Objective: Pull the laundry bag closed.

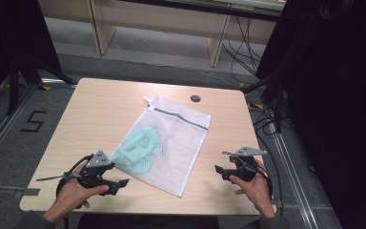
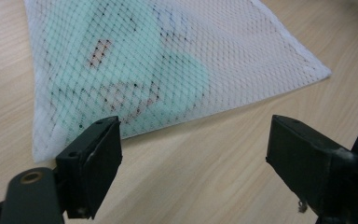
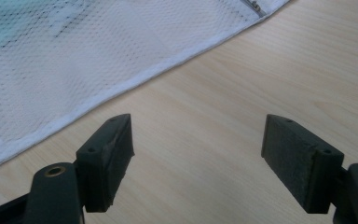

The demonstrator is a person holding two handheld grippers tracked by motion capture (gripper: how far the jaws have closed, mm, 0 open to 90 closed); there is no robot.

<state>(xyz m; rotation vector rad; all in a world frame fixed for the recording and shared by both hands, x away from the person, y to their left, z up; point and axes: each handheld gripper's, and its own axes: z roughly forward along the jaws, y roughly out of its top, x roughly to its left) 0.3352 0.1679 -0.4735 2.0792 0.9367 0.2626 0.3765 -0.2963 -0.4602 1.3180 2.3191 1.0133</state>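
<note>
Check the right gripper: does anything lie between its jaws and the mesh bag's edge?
No. In the right gripper view, bare wooden table separates the open right gripper from the mesh bag.

Light wooden table (image 1: pixel 100 119), rectangular, pale grain. Flat on it, near the middle and set askew: white mesh laundry bag (image 1: pixel 181 143), zipper along its far edge, mint-green garment (image 1: pixel 138 148) inside. Small dark round disc (image 1: pixel 195 98) near the far edge.

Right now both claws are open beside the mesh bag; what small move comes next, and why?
Probably ease the left claw forward onto the near edge of the mesh bag. It sits closest, open and empty, facing the end holding the green item; the right claw is farther away.
</note>
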